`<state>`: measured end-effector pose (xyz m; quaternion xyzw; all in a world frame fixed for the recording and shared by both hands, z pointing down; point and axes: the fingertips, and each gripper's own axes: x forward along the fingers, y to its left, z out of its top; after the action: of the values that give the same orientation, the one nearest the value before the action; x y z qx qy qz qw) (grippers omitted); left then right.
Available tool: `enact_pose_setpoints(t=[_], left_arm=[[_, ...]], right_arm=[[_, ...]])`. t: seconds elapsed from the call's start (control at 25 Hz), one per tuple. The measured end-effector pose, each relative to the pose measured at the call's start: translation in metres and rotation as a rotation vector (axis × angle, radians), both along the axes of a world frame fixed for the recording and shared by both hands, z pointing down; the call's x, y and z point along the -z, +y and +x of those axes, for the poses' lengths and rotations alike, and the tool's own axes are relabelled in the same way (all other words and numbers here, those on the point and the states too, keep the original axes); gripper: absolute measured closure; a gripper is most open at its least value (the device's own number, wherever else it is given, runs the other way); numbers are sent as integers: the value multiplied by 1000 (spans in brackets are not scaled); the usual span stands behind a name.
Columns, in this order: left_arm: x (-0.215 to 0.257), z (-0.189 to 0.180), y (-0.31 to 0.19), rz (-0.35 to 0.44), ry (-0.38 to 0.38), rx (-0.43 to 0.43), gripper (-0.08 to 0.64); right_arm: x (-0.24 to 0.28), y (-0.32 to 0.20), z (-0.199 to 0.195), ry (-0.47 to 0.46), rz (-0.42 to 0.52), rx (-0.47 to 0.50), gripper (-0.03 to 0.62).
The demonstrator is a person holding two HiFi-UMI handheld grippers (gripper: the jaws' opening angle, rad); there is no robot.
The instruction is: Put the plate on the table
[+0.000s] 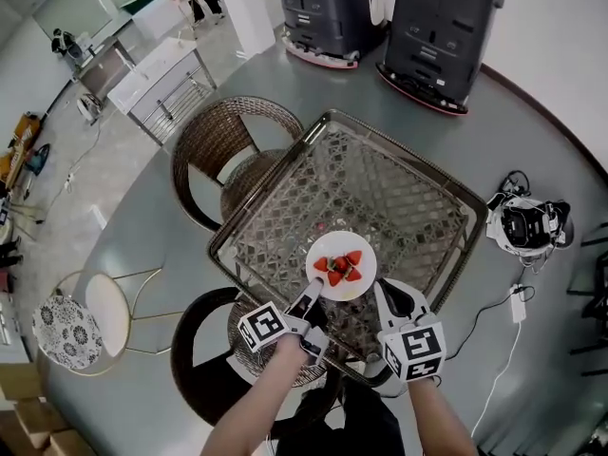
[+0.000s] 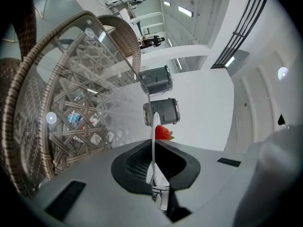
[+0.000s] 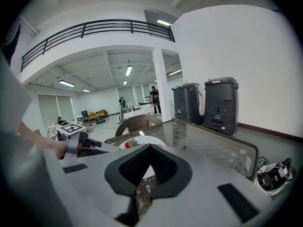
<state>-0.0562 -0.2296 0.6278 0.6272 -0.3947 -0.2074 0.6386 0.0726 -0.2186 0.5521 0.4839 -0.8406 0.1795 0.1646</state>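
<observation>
A white plate [image 1: 356, 251] with several cut strawberries [image 1: 339, 267] is over the near part of the glass-topped wicker table [image 1: 408, 207]. I cannot tell whether it rests on the glass. My left gripper [image 1: 312, 297] is shut on the plate's near-left rim. In the left gripper view the plate [image 2: 153, 141] shows edge-on between the jaws of that gripper [image 2: 152, 174], with one strawberry [image 2: 162, 132] beyond. My right gripper [image 1: 382, 293] is at the plate's near-right edge, jaws shut and empty. From the right gripper [image 3: 144, 174] the plate [image 3: 142, 141] lies just ahead.
Wicker chairs stand at the table's left [image 1: 223, 141] and near side [image 1: 204, 350]. Two dark grey machines [image 1: 442, 27] stand beyond the table. A white device with cables [image 1: 522, 224] lies on the floor to the right. A round patterned stool [image 1: 66, 326] is at the left.
</observation>
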Motion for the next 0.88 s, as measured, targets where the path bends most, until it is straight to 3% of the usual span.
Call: enact_pose_setpoints(t=[0.36,0.88], left_arm=[[-49,0,-19,-55,-53,10,543],[-72,13,-34,-101,-70,20,543]], right_arm=[[-30,-10,12,6,-59,6,588],[-41,-19,26,8,-86,-6,588]])
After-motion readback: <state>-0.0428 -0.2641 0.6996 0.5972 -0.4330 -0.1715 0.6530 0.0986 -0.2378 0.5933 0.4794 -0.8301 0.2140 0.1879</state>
